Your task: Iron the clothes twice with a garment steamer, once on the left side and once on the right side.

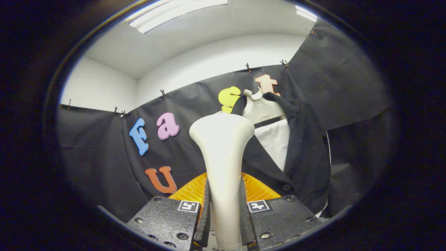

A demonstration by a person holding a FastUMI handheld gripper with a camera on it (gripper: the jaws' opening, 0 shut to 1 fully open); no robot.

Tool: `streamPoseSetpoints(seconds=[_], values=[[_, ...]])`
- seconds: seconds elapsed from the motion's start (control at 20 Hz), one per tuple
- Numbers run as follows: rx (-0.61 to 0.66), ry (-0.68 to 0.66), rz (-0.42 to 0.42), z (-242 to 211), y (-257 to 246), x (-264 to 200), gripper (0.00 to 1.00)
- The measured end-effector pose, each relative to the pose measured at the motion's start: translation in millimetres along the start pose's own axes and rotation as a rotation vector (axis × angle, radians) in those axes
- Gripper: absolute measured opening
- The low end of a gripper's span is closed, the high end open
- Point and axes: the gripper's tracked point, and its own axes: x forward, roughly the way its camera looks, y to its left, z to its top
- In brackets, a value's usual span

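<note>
White garment steamer (222,153) clamped upright between both fingers of gripper (224,212); beyond them, dark jacket (306,146) on hanger (259,108) against black cloth wall (97,153), white ceiling (195,38) above.

Bright ceiling light panels (176,14), sharp centre, fisheye-warped edges

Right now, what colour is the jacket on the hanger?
Black jacket, over a white shirt; clearest in the gripper view.
</note>
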Motion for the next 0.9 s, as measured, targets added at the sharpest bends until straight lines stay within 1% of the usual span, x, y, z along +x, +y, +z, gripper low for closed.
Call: streamPoseSetpoints(seconds=[0.15, 0.25, 0.35, 0.55, 0.9], values=[[-0.032, -0.013, -0.025, 16.6, -11.0, 27.6, 0.37], [-0.042, -0.002, -0.032, 20.4, -11.2, 43.9, 0.37], [-0.061, 0.002, -0.057, 21.5, -15.8, 60.8, 0.37], [-0.100, 0.040, -0.097, 4.6, -23.1, 77.8, 0.38], [-0.155, 0.090, -0.142, -26.9, -35.6, 83.9, 0.37]])
